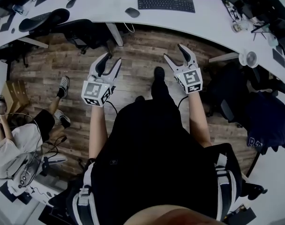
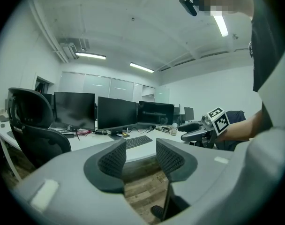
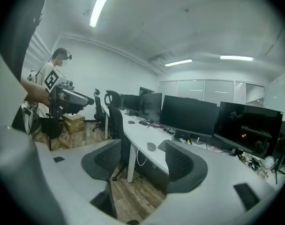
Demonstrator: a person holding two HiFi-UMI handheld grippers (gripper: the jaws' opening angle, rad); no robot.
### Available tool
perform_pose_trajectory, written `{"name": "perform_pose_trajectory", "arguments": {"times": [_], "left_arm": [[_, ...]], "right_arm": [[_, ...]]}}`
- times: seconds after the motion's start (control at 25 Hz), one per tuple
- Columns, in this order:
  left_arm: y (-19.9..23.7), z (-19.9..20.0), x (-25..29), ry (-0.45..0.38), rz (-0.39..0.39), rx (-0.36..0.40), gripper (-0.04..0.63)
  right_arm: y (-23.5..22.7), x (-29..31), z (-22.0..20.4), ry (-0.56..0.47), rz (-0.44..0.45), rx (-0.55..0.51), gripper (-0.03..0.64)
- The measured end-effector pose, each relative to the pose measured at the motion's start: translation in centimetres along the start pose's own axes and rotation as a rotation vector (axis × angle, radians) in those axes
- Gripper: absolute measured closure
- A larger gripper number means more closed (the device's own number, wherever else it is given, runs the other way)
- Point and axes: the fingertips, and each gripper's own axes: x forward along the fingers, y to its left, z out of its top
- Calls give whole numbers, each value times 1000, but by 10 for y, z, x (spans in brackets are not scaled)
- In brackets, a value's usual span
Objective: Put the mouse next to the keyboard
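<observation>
While the mouse (image 1: 132,12) lay by the keyboard (image 1: 166,3), seemingly not touching, the left gripper (image 1: 111,60) and right gripper (image 1: 175,53) hung above the floor (image 1: 138,48), jaws spread, empty.

Head view looks steeply down over the person (image 1: 156,163); both gripper views face nearly level, sharing the distant desk (image 1: 109,6) and keyboard (image 1: 166,3).

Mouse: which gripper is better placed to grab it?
Probably right: the right gripper, open, frames the mouse between its jaws; the left gripper, also open, lines up on the keyboard.
</observation>
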Motion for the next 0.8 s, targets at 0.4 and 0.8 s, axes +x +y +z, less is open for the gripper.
{"name": "perform_pose_trajectory", "arguments": {"times": [0.4, 0.8], "left_arm": [[21, 19, 65, 45, 13, -1, 400], [37, 37, 118, 57, 109, -30, 400]], "right_arm": [[-51, 54, 6, -2, 63, 25, 319], [-114, 101, 11, -5, 150, 12, 321]]}}
